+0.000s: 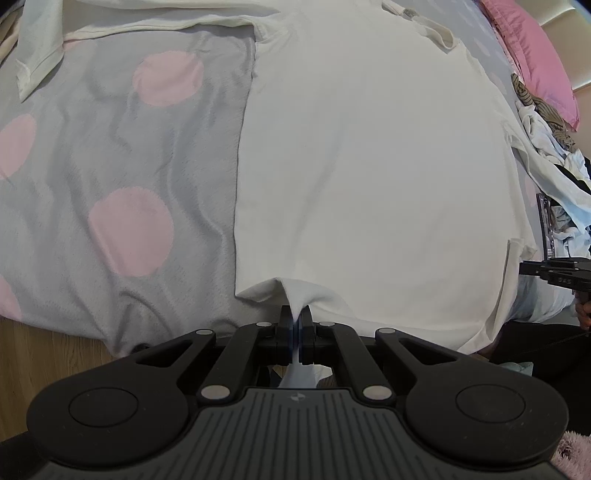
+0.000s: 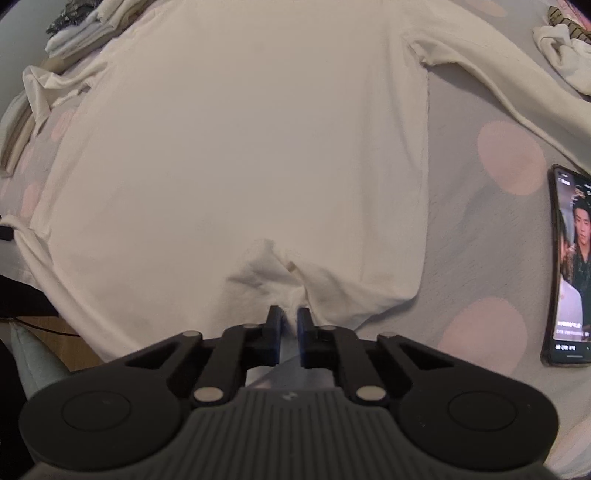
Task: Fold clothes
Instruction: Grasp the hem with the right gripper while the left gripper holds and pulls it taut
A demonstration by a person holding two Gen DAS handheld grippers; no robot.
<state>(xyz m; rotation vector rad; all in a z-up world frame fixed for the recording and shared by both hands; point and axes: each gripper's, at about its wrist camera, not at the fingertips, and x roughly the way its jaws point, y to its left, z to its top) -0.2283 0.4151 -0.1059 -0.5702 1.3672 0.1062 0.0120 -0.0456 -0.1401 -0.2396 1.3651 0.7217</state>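
Observation:
A white long-sleeved shirt (image 1: 369, 158) lies spread flat on a grey bedspread with pink dots (image 1: 110, 155). My left gripper (image 1: 295, 314) is shut on the shirt's bottom hem near its left corner, and the cloth bunches up between the pads. In the right wrist view the same shirt (image 2: 240, 147) fills the middle, and my right gripper (image 2: 289, 314) is shut on the hem near the right corner, a pinch of fabric puckered between its fingers. The right gripper (image 1: 554, 273) also shows at the far right edge of the left wrist view. One sleeve (image 2: 498, 85) stretches out to the right.
A phone (image 2: 570, 266) with a lit screen lies on the bedspread (image 2: 480, 240) to the right of the shirt. A heap of crumpled clothes (image 1: 546, 125) and a pink pillow (image 1: 532, 55) sit at the far right. Folded clothes (image 2: 85, 26) lie at the far left. Wooden floor (image 1: 44, 354) shows below the bed edge.

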